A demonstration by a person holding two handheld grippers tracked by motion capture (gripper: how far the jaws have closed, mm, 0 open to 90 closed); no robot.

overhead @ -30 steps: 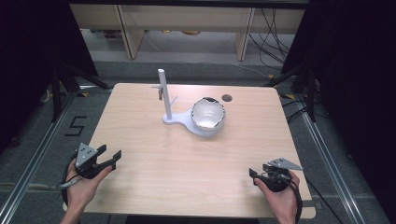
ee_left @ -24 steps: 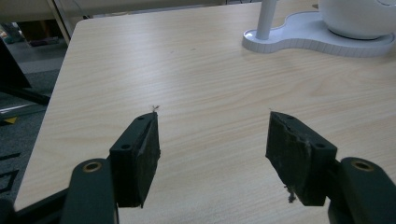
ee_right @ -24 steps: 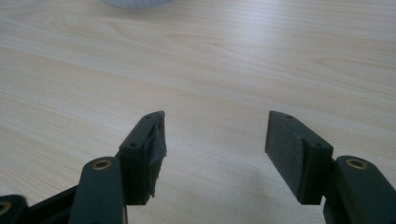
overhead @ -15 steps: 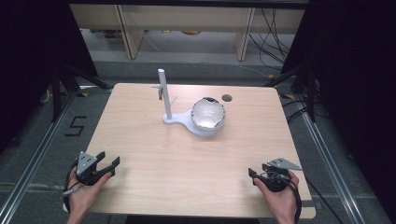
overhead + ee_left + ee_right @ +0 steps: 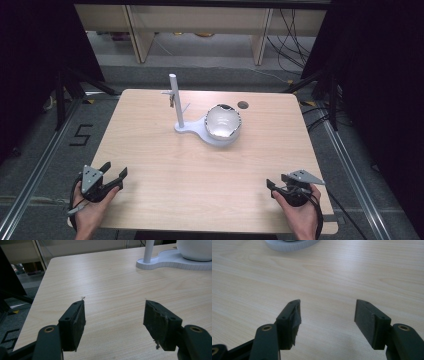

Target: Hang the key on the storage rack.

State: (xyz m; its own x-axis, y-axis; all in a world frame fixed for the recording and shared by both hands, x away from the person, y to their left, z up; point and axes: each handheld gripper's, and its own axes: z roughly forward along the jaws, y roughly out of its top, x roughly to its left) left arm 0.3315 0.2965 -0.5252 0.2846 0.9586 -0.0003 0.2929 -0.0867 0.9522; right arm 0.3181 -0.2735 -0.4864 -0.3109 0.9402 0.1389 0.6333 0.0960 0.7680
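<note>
Both grippers sit at the near edge of the table (image 5: 150, 150), and nothing has been picked up; the left gripper (image 5: 114, 175) hovers at the near left corner, jaws spread wide with only bare wood between them, as the left gripper view (image 5: 113, 312) makes plain; the right gripper (image 5: 274, 185) waits at the near right, likewise parted wide and empty, its own view (image 5: 327, 311) showing plain tabletop between the pads.

The thing to be worked sits well apart from both, toward the far middle of the table: a white stand (image 5: 200, 131) with a flat base, an upright post (image 5: 176, 97) rising at its left end, and a white bowl-like shell (image 5: 223, 122) resting on its right end, the shell's rim looking jagged or dark-edged; a small dark disc (image 5: 243, 105) lies just beyond it on the far side.

By my reckoning this is the very start; no contact, no grasp, the stand untouched; everything is left to do, beginning with a reach forward from one hand or both toward the post or the shell.
</note>
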